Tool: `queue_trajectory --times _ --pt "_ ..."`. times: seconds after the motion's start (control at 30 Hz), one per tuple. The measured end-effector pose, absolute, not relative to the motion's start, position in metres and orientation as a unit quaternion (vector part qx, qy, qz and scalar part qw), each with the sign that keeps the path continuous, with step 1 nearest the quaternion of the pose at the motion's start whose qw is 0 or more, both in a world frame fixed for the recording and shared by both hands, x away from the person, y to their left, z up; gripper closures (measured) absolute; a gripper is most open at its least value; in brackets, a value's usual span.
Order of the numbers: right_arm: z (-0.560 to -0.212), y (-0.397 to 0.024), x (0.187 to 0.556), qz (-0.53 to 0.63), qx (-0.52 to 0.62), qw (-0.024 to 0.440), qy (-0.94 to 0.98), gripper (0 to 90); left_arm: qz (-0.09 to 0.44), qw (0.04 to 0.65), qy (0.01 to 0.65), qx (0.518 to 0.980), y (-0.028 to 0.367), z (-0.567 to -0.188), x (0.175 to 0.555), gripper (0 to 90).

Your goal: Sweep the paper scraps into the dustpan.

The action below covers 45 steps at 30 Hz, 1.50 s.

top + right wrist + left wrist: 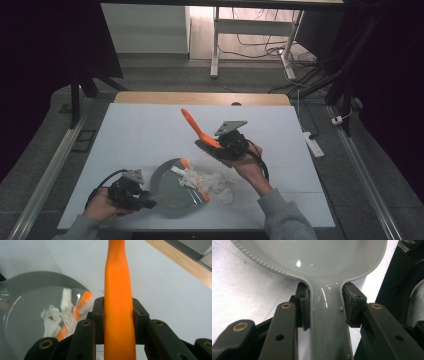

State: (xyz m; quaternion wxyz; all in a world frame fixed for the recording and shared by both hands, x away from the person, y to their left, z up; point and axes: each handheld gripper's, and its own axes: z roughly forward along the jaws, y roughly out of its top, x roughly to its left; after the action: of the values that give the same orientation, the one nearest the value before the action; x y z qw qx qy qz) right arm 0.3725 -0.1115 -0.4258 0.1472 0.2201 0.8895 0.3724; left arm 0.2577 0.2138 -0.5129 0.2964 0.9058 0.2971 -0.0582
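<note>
The left hand-held gripper (150,202) is closed on the grey handle of the dustpan (172,192), its two black pads pressed against either side of the handle just below where it widens into the pan; the left gripper view shows this grip close up (325,307). The dustpan lies on the white table (145,135) near its front edge, the pan opening toward the middle of the table. White paper scraps (192,178) and a few orange pieces (185,162) lie at the pan's lip, some inside it and some spilling onto the table just to the right. The right hand-held gripper (225,145) is clamped around the orange handle of the brush (197,129), which is held above the table just beyond the scraps with the handle slanting up and away. In the right gripper view (117,320) the handle runs straight up between the jaws, and its lower end is cut off by the frame. The brush's dark head sits partly behind the gripper, so its bristles are hard to make out.
</note>
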Motion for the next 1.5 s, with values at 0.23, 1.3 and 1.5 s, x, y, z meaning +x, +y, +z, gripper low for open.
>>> queue_trajectory --times 0.23,1.3,1.5 --pt "-0.433 -0.148 0.358 0.352 0.278 0.161 0.879 70.2 -0.059 0.296 0.298 0.906 0.214 -0.513 0.257 61.3" --pt "-0.474 -0.156 0.331 0.284 0.355 0.132 0.881 70.2 -0.07 0.294 0.293 0.907 0.211 -0.514 0.254 61.3" --pt "-0.474 -0.136 0.327 0.284 0.342 0.127 0.887 70.3 -0.07 0.296 0.295 0.906 0.21 -0.514 0.253 61.2"
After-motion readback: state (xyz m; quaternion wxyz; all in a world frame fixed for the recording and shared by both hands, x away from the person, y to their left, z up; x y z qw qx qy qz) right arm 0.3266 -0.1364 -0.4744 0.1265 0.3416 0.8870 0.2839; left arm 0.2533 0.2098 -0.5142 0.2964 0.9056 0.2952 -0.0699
